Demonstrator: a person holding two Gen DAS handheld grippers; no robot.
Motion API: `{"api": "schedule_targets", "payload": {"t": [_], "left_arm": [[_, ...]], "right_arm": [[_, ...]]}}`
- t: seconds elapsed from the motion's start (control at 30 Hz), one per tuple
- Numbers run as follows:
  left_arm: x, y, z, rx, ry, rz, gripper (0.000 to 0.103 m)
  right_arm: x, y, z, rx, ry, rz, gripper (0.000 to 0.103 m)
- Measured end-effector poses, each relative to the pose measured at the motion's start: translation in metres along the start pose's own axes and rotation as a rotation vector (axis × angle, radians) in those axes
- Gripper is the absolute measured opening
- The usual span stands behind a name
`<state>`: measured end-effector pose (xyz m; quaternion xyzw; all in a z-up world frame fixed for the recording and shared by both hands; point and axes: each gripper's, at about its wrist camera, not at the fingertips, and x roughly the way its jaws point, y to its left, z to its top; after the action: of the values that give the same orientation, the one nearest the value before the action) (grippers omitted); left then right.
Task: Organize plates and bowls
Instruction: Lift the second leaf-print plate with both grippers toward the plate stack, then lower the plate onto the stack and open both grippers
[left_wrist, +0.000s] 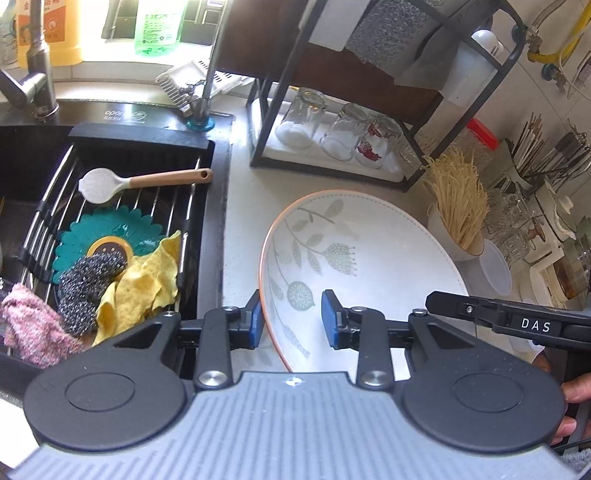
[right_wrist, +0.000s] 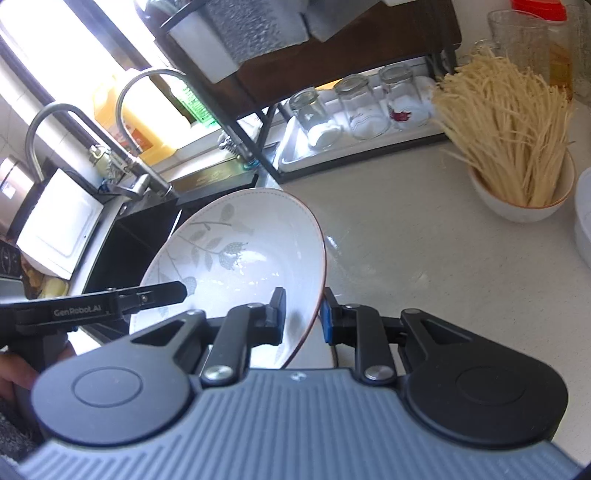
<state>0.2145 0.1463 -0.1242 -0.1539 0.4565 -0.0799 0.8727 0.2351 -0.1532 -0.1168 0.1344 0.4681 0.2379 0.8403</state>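
Note:
A large white bowl with a grey-green leaf print and a brown rim is held tilted above the pale countertop, beside the sink. My left gripper straddles the bowl's left rim, one blue pad outside and one inside, jaws apart and not pressing. My right gripper is shut on the bowl's right rim. The right gripper's black finger shows in the left wrist view; the left gripper's finger shows in the right wrist view.
The black sink holds a wire rack with a white spoon, a teal mat, scourers and cloths. A black shelf rack with upturned glasses stands behind. A small bowl of dry noodles stands at the right, next to jars and utensils.

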Motion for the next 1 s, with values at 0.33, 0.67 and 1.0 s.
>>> {"api": "schedule_targets", "payload": {"t": [0.33, 0.67, 1.0], "left_arm": [[0.004, 0.016, -0.020, -0.019, 0.046, 0.014, 0.037], [0.026, 0.024, -0.039, -0.011, 0.118, 0.020, 0.037], [0.031, 0.021, -0.039, 0.022, 0.137, 0.019, 0.037]], "right_arm": [[0.010, 0.010, -0.012, -0.024, 0.042, 0.000, 0.023], [0.025, 0.008, -0.027, -0.043, 0.097, -0.033, 0.023], [0.031, -0.001, -0.032, -0.032, 0.129, -0.042, 0.023]]}}
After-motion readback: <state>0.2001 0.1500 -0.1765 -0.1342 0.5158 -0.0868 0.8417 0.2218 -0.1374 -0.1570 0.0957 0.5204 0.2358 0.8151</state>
